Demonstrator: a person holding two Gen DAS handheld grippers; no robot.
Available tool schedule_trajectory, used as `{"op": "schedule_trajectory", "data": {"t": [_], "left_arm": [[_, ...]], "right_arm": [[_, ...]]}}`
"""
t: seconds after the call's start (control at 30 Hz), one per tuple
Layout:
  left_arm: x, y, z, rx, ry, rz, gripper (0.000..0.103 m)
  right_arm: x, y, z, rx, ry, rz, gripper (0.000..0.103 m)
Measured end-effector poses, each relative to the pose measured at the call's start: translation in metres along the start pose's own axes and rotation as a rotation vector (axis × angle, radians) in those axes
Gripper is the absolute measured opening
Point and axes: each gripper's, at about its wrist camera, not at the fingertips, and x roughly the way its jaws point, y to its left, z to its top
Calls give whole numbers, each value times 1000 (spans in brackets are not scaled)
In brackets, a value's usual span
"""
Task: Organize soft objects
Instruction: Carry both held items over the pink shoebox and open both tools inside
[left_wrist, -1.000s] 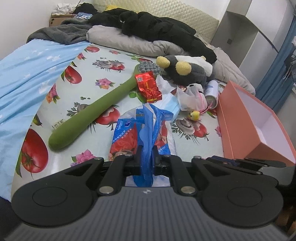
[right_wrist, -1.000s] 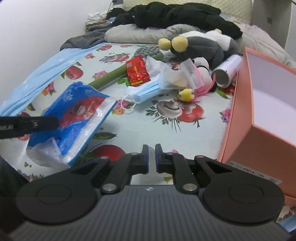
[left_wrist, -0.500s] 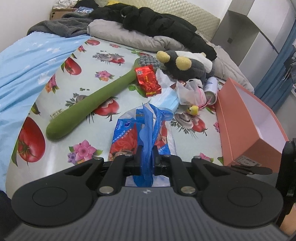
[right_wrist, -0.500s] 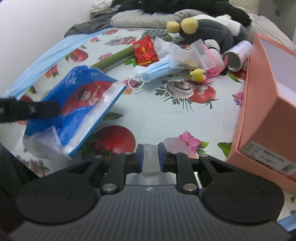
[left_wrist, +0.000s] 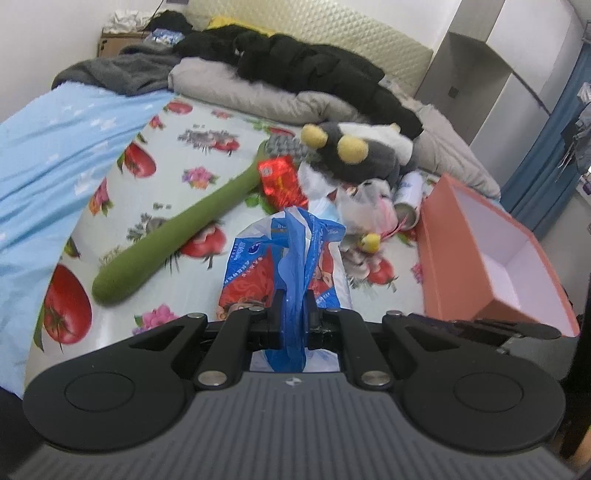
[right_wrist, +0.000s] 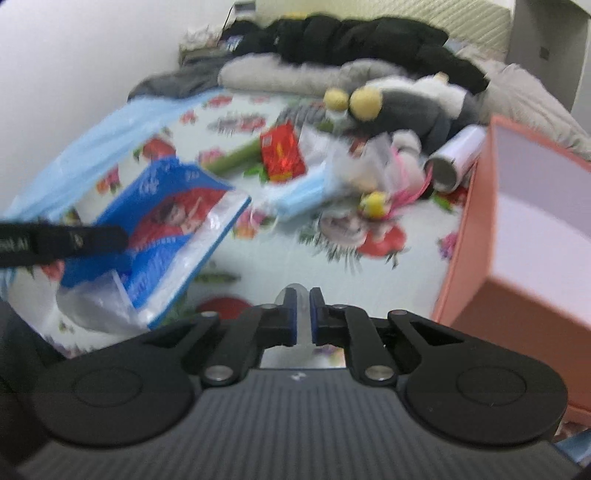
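Observation:
My left gripper (left_wrist: 293, 314) is shut on the blue plastic bag (left_wrist: 291, 258), a blue and red printed pack held above the bed; it also shows in the right wrist view (right_wrist: 166, 236). My right gripper (right_wrist: 303, 314) is nearly shut with a narrow gap and holds nothing I can make out. A long green plush (left_wrist: 177, 236) lies on the fruit-print sheet. A grey plush toy with yellow ears (left_wrist: 354, 155) lies behind a red packet (left_wrist: 280, 181), a blue face mask (right_wrist: 303, 192) and a clear bag (left_wrist: 369, 210). The right wrist view is blurred.
An open orange box (left_wrist: 454, 258) with a white inside stands at the right; it also shows in the right wrist view (right_wrist: 476, 266). A white can (right_wrist: 458, 158) lies beside it. Black and grey bedding (left_wrist: 295, 74) is piled at the headboard. A blue blanket (left_wrist: 55, 147) covers the left.
The right gripper has opened slightly from fully shut and its view swings, now blurred. The left gripper keeps hold of the blue bag and has lifted and tilted a little.

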Motion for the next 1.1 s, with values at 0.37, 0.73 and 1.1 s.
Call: {"op": "schedule_trajectory", "data": {"t": [0.37, 0.73, 1.1], "left_arm": [[-47, -39, 30, 41, -100, -63, 10], [-96, -96, 58, 106, -205, -191, 10], [-69, -177, 65, 222, -159, -313, 10]], "right_arm": [[-83, -12, 41, 43, -215, -3, 10], [-159, -24, 60, 49, -403, -54, 11], [-179, -87, 51, 153, -417, -202, 11]]}}
